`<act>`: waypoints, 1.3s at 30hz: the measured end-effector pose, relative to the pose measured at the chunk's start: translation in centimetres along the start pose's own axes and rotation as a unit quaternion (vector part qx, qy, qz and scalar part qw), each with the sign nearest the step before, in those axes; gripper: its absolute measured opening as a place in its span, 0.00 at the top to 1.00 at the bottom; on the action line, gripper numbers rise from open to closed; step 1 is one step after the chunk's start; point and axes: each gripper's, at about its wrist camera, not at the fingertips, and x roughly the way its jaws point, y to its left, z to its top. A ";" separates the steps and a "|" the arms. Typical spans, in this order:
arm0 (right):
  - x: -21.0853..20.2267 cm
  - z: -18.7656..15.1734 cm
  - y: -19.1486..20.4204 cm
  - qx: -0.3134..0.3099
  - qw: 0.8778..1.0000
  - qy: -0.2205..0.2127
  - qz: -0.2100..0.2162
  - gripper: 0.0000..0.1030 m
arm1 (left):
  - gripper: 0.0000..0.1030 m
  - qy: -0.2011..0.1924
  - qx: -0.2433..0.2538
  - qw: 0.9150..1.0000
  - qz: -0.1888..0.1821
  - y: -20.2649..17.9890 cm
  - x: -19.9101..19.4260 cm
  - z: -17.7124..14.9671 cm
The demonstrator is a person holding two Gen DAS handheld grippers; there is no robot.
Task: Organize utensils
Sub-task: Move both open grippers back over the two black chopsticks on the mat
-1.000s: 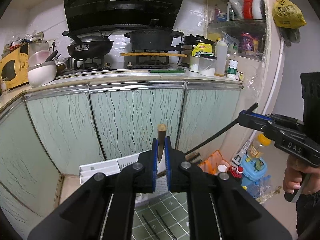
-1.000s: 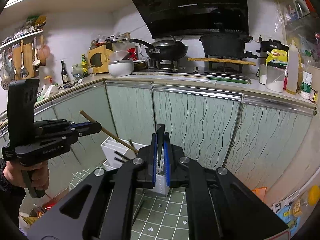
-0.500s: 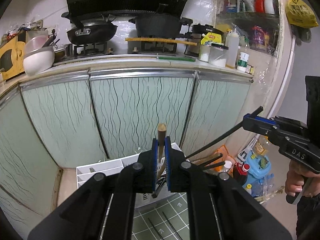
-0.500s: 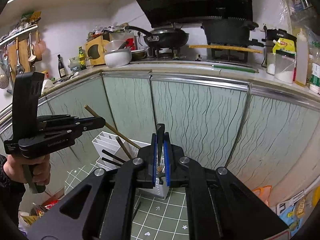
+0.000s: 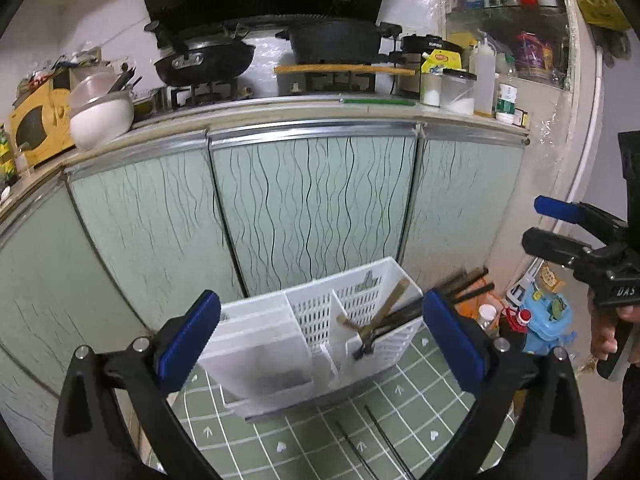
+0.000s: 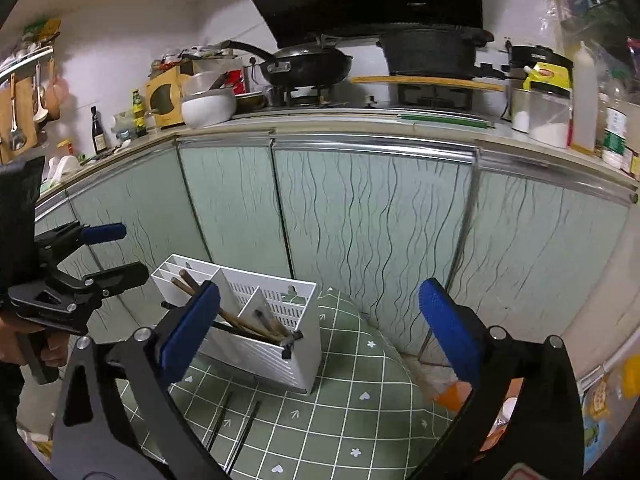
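A white slotted utensil holder (image 5: pixel 320 332) stands on a green checked cloth (image 5: pixel 320 432); it also shows in the right wrist view (image 6: pixel 280 332). Wooden and black chopsticks (image 5: pixel 384 312) lean in its end compartment, also seen from the right wrist (image 6: pixel 248 326). Two black chopsticks (image 5: pixel 372 444) lie on the cloth in front of it (image 6: pixel 236 428). My left gripper (image 5: pixel 320 332) is open and empty above the holder. My right gripper (image 6: pixel 320 328) is open and empty, also over the holder. Each gripper shows in the other's view, the right one (image 5: pixel 560 224) and the left one (image 6: pixel 108 252).
Green patterned cabinet doors (image 5: pixel 312 208) rise behind the cloth, under a counter with a wok (image 5: pixel 204 60), a pot (image 5: pixel 336 40) and jars. Bottles and a blue toy (image 5: pixel 548 316) sit on the floor to the right.
Both grippers have opened and let go of their chopsticks, which now stand in the holder. Both views have tilted down toward the holder.
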 end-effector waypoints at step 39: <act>-9.2 -13.9 5.8 -0.046 0.999 0.005 -0.002 0.07 | 0.04 -0.039 -0.034 0.997 0.049 -3.8 -11.0 -14.0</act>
